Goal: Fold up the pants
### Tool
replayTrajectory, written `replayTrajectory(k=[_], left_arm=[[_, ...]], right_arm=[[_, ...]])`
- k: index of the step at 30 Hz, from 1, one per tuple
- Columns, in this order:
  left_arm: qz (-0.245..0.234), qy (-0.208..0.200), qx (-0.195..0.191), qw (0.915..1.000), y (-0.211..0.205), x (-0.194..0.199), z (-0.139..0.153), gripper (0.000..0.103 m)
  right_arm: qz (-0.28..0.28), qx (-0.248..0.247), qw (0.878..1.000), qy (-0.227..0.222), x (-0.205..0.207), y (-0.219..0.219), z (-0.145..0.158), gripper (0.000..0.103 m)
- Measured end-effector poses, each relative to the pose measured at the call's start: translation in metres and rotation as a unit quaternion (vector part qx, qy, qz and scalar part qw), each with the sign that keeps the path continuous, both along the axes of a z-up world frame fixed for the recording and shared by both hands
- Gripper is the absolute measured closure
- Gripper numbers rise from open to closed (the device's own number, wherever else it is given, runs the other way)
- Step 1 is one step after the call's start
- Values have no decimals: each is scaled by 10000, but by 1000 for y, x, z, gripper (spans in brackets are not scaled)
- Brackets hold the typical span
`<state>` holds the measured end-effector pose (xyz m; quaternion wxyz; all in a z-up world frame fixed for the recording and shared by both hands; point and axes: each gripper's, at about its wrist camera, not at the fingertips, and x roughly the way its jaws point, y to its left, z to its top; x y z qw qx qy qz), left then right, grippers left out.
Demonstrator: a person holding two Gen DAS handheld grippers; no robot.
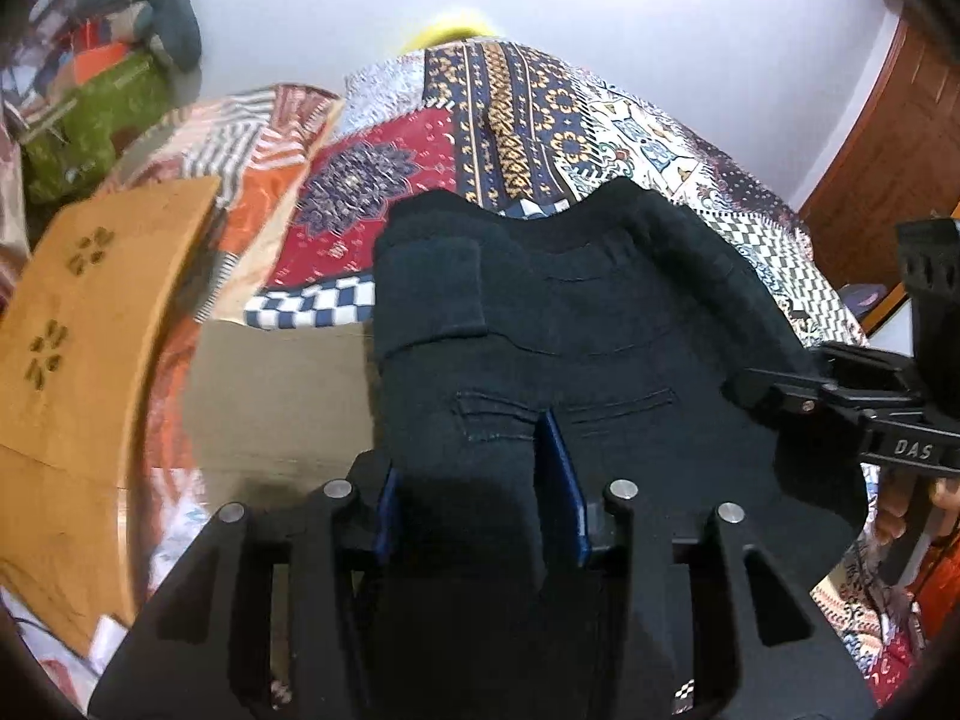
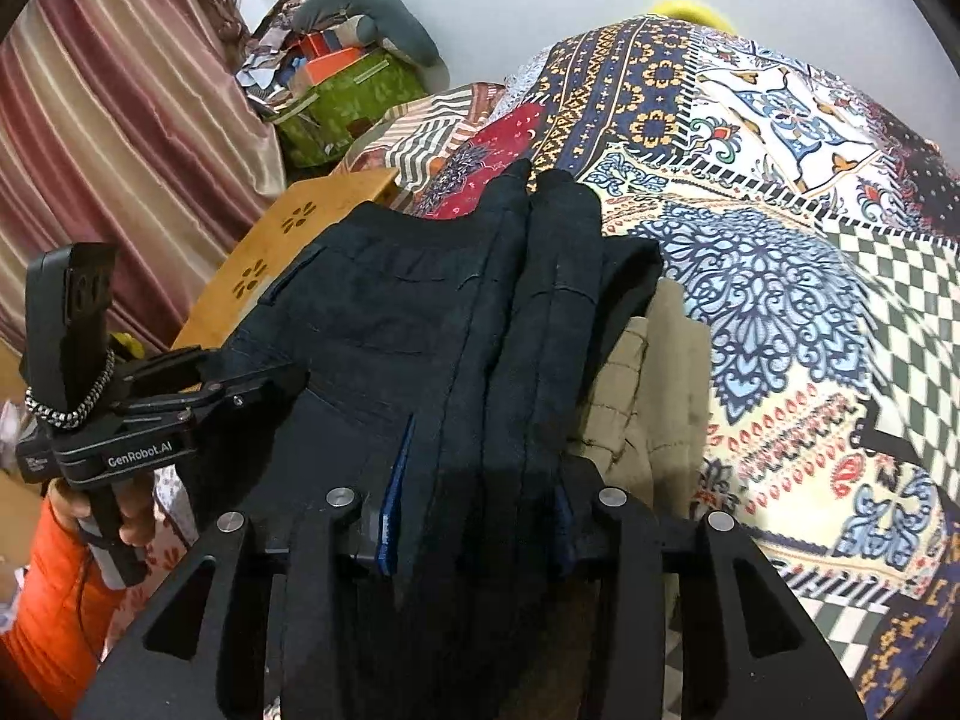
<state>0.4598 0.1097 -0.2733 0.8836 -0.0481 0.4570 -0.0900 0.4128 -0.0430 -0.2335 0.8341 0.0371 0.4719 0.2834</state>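
The black pants [image 1: 570, 324] lie folded in layers on the patterned bedspread [image 1: 510, 120]; back pockets and waistband show. My left gripper [image 1: 474, 480] is shut on a thick fold of the pants between its blue pads [image 1: 561, 468]. My right gripper [image 2: 474, 498] is shut on another bunched fold of the pants [image 2: 420, 312]. Each gripper shows in the other's view: the right one [image 1: 780, 390] at the pants' right edge, the left one [image 2: 258, 384] at the pants' left edge.
A wooden lap table [image 1: 90, 324] stands to the left on the bed. A khaki garment [image 2: 654, 396] lies under the pants. A green box [image 2: 348, 102] with clutter sits by the curtain [image 2: 120, 120]. A wooden door [image 1: 888, 168] is at right.
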Motion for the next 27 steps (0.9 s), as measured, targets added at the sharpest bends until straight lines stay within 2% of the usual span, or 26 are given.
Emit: replayTrajectory(k=[5,9,14,17,21,27], left_arm=[[137,-182,349,9991,2,-18,21,61],[160,-529,338,9979,1,-44,57,61],[113,-1175,417,9921,-15,-87,118,61],[100,-1692,541,9840,-30,-122,156,61],[174,-2202,427,9744,-43,-172,198,61],[265,-2982,518,9527,-63,-255,247,61]], right_arm=[[-117,-62,9999,-100,-10,-12,14,65],[-209,-5,9991,-376,-27,-26,40,65],[-331,287,9949,-907,-61,-43,94,65],[-347,450,9897,-1317,-90,-48,131,65],[-269,635,9803,-1852,-132,-49,176,65],[-137,802,9568,-2791,-213,-41,229,65]])
